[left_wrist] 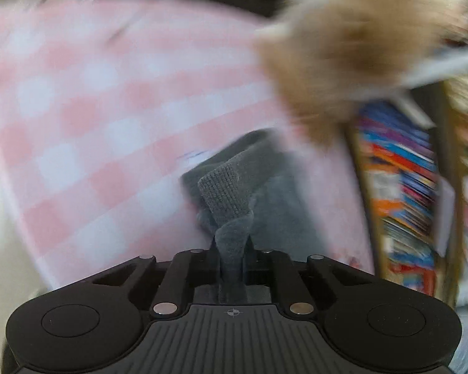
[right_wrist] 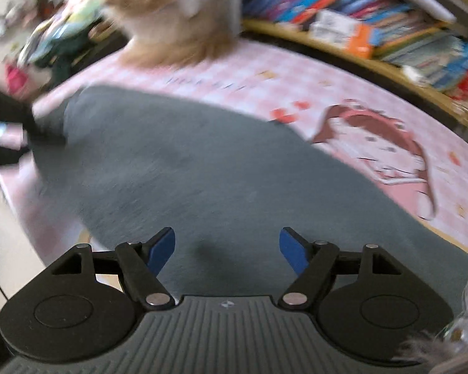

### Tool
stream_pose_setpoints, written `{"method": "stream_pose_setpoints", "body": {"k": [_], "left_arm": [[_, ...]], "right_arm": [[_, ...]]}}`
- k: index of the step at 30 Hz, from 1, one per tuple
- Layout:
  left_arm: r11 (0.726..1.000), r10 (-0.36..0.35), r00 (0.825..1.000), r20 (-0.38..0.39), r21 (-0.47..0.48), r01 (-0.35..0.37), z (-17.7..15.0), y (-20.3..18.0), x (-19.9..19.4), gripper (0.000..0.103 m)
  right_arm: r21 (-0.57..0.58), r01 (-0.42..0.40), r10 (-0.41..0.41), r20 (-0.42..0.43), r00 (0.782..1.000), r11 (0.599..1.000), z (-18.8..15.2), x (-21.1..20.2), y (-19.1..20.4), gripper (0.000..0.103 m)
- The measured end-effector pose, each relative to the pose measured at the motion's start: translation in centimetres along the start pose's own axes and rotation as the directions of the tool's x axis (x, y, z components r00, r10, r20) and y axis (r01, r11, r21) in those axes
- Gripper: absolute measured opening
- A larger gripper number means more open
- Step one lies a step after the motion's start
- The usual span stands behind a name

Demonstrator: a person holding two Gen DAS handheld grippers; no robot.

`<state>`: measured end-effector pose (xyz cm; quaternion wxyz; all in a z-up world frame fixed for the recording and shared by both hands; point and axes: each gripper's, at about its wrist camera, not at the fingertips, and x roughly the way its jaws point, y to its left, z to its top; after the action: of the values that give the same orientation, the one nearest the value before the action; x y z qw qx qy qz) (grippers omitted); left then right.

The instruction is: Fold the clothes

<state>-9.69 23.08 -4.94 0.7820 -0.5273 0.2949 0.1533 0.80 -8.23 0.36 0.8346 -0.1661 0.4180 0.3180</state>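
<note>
The left gripper [left_wrist: 232,249] has its jaws clamped on a ribbed edge of the grey knit garment [right_wrist: 184,168], lifted off the pink checked table cover [left_wrist: 78,109]. The right gripper [right_wrist: 227,249] hovers over the garment's near part, jaws wide apart and empty. A fold seems underway; next, the held edge wants carrying across and laying flat, clear of the fluffy tan toy [right_wrist: 171,18].

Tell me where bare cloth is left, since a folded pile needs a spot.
Free: pink checked tablecloth left of the grey garment, and the cartoon print between it and the bookshelf. Crowded: the far end, with the furry tan animal.
</note>
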Motion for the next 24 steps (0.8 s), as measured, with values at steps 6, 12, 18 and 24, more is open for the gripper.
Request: {"method": "stream_pose_setpoints", "body": {"k": [6, 12, 18, 24], "left_arm": [[0.991, -0.015, 0.999, 0.028, 0.130, 0.011, -1.0, -0.6, -1.0, 0.008], [0.995, 0.022, 1.000, -0.020, -0.097, -0.024, -0.6, 3.9, 0.6, 0.027], [0.995, -0.024, 1.000, -0.010, -0.093, 0.023, -0.7, 3.3, 1.2, 0.063], [0.999, -0.032, 0.999, -0.008, -0.033, 0.032, -0.6, 2.5, 1.6, 0.067]], "right_arm": [[-0.020, -0.019, 0.018, -0.074, 0.997, 1.000, -0.4, 2.0, 1.2, 0.076], [-0.049, -0.026, 0.024, -0.029, 0.999, 0.998, 0.7, 1.8, 1.5, 0.074], [-0.014, 0.017, -0.017, 0.004, 1.000, 1.000, 2.8, 3.1, 1.8, 0.077], [0.030, 0.067, -0.068, 0.021, 0.997, 0.997, 4.9, 4.7, 2.2, 0.077]]}}
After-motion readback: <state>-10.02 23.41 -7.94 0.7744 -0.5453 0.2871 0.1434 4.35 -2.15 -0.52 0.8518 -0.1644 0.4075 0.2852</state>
